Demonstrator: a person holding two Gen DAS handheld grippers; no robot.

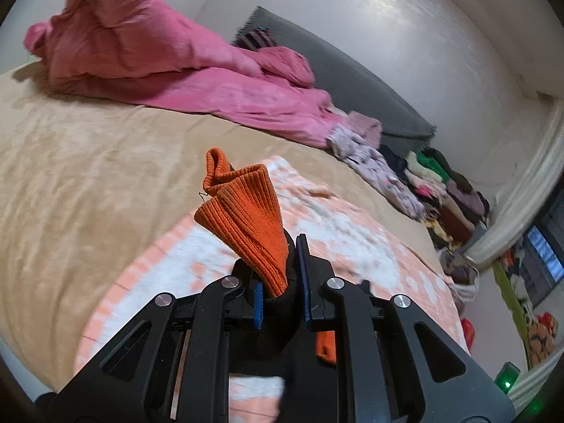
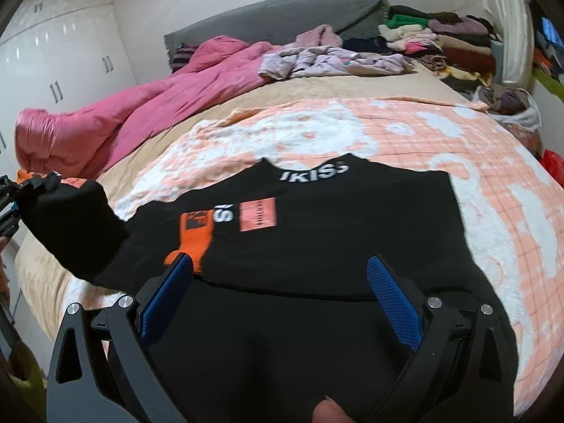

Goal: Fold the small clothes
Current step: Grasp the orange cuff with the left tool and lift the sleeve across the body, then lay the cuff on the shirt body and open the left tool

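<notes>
Sweatshirt [image 2: 317,246]: black, spread flat on the peach-and-white blanket [image 2: 458,148] near the bed's front edge; white lettering and orange patch shown
Sleeve: orange ribbed cuff [image 1: 243,222] lifted off the bed at its left side
Left gripper [image 1: 282,282]: clamped on the cuff
Right gripper [image 2: 282,289]: jaws spread wide, nothing held, above the sweatshirt
Far edge: pink duvet [image 2: 123,120]; piled clothes [image 2: 440,38]

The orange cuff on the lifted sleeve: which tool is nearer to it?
Left. The left tool is shut on the orange cuff, holding that sleeve up off the bed. The right tool is open over the black sweater's body, apart from that cuff.
</notes>
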